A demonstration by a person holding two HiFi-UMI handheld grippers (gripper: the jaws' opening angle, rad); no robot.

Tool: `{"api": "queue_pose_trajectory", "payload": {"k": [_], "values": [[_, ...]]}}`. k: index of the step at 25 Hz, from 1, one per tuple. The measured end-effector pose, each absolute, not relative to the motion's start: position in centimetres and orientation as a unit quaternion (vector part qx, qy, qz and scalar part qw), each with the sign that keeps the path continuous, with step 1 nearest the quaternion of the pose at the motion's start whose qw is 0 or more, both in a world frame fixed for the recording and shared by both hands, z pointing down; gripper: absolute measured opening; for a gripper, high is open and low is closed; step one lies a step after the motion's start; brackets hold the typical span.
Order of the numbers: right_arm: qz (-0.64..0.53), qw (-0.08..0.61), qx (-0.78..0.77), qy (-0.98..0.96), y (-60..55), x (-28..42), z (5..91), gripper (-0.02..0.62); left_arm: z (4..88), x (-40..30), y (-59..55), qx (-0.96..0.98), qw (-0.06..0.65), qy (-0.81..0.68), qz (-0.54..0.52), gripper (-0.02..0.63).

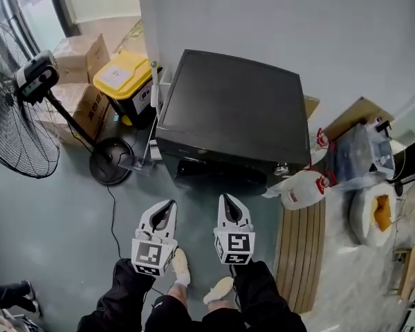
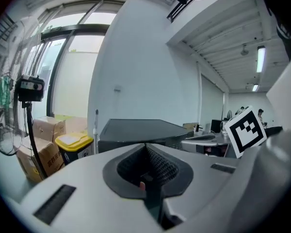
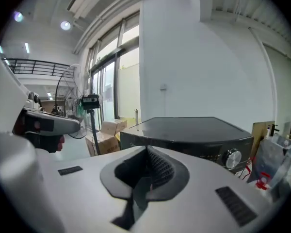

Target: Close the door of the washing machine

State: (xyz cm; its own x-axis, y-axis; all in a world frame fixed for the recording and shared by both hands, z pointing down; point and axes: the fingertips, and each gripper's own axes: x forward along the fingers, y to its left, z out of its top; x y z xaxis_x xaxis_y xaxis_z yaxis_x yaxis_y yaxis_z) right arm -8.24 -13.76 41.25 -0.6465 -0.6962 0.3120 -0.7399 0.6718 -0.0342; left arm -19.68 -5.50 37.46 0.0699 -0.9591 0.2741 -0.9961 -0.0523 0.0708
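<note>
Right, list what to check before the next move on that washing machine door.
1. Left gripper empty, jaws together: ok.
2. Right gripper empty, jaws together: ok.
3. Both grippers short of the washing machine, touching nothing: ok.
4. Door position known: cannot tell. The head view looks down on the machine's top, and both gripper views show only its top and upper front.
5. White jug at the machine's right front corner out of the door's way: cannot tell.
</note>
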Motion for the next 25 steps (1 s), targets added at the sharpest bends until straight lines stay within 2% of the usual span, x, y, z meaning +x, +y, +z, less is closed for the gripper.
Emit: {"api": "queue_pose_trajectory", "payload": {"k": [14, 25], "values": [[0.028, 0.081, 0.416, -0.905, -5.8, 5.4, 26.1, 0.017, 23.6, -8.0, 1.2, 0.738, 0.057, -0.670, 0.052, 0.025], [0.013, 0.067, 0.414, -0.908, 1.2, 16.6, 23.4, 0.017, 21.4, 0.9, 7.6, 0.738, 0.040, -0.671, 0.063, 0.025]]}}
